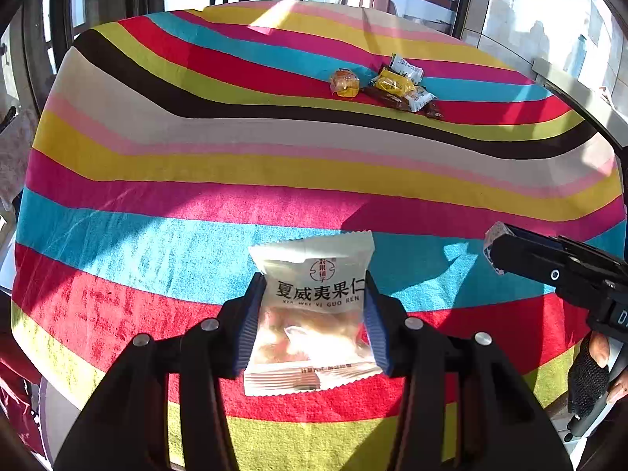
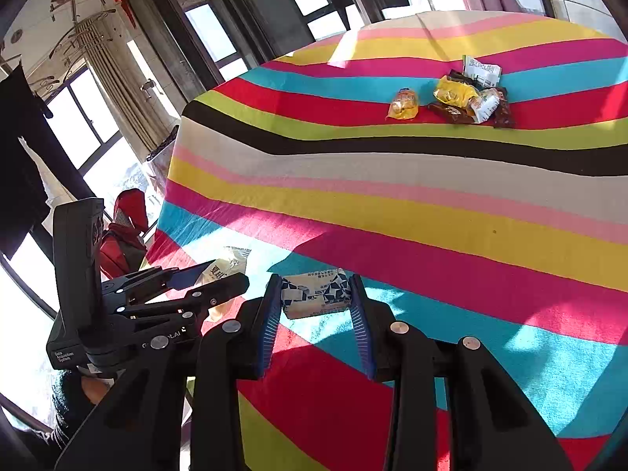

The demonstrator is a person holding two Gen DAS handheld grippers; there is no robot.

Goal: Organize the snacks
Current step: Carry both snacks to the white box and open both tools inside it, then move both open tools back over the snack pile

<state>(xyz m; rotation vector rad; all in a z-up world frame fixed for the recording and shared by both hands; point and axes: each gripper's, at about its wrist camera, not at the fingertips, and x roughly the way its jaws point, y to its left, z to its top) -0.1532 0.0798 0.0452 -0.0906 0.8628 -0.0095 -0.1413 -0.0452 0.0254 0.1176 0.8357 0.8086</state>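
My left gripper [image 1: 313, 276] is shut on a white snack packet [image 1: 314, 314] with black Chinese print, its blue pads pressing both sides just above the striped tablecloth [image 1: 196, 180]. In the right wrist view this gripper [image 2: 219, 274] sits at the left with the packet [image 2: 229, 261] between its fingers. Shut on a small blue-and-white wrapped snack [image 2: 316, 294] at its fingertips is my right gripper [image 2: 315, 280]. That gripper [image 1: 494, 247] enters the left wrist view from the right edge.
A pile of several wrapped snacks [image 1: 396, 82] [image 2: 471, 98] lies on the far part of the cloth, with a lone orange-yellow snack [image 1: 344, 83] [image 2: 404, 104] just left of it. The table's left edge [image 2: 168, 180] drops off near a red object [image 2: 125, 227]. Windows stand behind.
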